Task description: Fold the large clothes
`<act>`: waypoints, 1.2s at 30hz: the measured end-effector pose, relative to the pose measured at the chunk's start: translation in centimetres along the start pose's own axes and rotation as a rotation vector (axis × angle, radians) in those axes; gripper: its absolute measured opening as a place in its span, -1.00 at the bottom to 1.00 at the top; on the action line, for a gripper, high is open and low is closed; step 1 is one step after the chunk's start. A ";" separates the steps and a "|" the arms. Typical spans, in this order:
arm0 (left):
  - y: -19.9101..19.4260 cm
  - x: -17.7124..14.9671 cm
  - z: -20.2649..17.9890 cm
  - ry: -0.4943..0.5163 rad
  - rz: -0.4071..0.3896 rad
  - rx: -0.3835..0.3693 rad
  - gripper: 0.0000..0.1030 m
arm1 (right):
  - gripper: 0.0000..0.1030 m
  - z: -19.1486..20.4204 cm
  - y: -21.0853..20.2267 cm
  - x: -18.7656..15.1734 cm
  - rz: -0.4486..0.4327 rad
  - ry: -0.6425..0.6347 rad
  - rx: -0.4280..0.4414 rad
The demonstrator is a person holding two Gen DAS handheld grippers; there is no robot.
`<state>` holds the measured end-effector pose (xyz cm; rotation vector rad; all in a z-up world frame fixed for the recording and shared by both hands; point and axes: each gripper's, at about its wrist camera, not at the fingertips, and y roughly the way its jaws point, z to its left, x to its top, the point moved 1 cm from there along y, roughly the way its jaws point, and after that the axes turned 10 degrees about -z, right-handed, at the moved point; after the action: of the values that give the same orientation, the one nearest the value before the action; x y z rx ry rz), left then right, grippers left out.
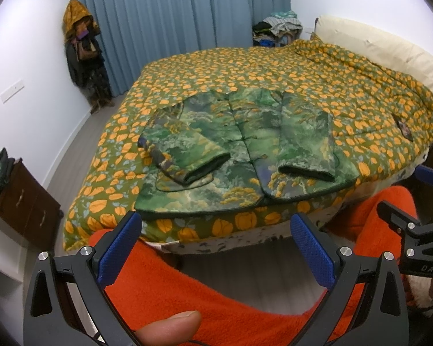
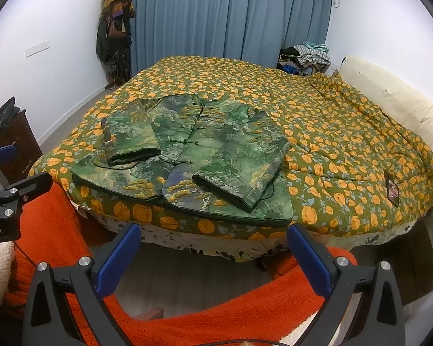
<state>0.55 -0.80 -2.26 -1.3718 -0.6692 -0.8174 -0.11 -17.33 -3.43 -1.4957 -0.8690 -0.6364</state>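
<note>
Fingers on the left gripper (image 1: 216, 248) are spreading wide and holding nothing, and the right gripper (image 2: 213, 255) is gaping empty too, both hanging low in frame. Lying at centre frame on the bed (image 1: 360, 92), near its front edge, the green jacket (image 1: 245, 144) is showing both sleeves folded in. I'm judging the body fold is what's remaining.
</note>
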 end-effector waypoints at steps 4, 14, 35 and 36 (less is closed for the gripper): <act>-0.1 0.0 0.0 -0.002 -0.001 0.001 0.99 | 1.00 0.0 0.0 0.0 0.000 -0.001 0.001; 0.0 0.0 0.0 -0.001 0.001 0.001 0.99 | 1.00 0.1 0.0 0.0 0.001 -0.002 0.001; 0.1 0.1 0.1 0.001 -0.002 0.001 0.99 | 1.00 0.6 -0.1 -0.3 -0.003 -0.018 0.016; 0.1 0.1 0.1 0.003 -0.003 0.000 0.99 | 1.00 0.7 -0.1 -0.3 -0.002 -0.020 0.018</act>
<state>0.67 -0.67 -2.24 -1.3694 -0.6687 -0.8213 -0.40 -16.72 -3.68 -1.4878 -0.8891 -0.6148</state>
